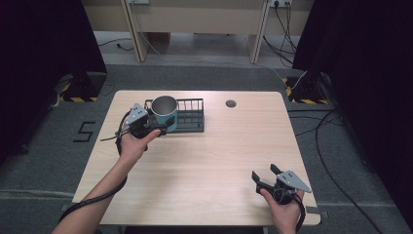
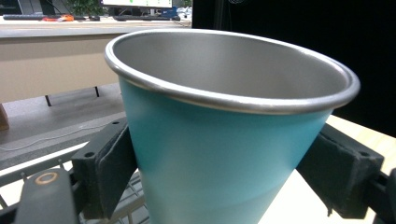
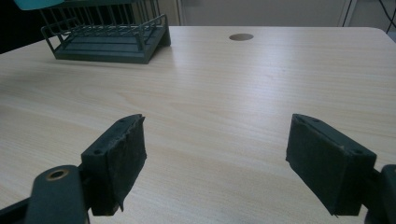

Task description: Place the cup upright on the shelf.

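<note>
Left gripper reached forward, jaws clamped on something; right gripper rested near table edge, jaws spread wide.

On the table, a wire rack sits toward the far left. A metal cup stands at the rack's left end, clamped between the jaws of the left gripper just left of it. The right gripper rests well apart at the near right corner. A round cable hole lies right of the rack, near the far edge.

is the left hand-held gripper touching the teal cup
Touching. The left gripper view shows the left hand-held gripper with both black jaws pressed against the sides of the teal cup.
</note>
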Available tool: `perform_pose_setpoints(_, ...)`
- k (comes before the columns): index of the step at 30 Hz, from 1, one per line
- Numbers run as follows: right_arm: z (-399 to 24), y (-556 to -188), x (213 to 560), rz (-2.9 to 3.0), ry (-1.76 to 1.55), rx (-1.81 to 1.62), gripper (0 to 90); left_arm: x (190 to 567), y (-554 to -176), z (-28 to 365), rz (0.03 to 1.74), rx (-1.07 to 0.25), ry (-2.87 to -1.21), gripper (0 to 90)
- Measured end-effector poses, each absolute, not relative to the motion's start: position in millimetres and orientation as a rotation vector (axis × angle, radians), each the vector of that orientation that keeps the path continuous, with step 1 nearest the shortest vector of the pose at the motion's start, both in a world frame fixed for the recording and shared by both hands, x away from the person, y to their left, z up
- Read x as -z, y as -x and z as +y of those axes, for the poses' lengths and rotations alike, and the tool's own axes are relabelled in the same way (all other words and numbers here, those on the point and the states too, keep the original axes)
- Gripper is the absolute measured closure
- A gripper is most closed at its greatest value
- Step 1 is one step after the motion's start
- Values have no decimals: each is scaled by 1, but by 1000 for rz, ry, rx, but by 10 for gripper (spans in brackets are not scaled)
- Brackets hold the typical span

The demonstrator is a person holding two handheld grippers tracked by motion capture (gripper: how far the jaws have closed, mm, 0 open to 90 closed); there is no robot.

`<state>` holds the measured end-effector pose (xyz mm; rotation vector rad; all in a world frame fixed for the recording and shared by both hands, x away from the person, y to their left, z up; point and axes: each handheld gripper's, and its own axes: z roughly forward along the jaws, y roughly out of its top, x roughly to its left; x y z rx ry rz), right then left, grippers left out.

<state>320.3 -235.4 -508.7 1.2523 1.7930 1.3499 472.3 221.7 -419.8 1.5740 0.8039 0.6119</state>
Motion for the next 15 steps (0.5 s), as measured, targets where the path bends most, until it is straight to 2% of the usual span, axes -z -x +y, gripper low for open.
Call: perform_pose_setpoints(15, -235, -321, 509, 1795, -1248, -1347, 208, 419, -493, 220, 838, -631, -1577, 157)
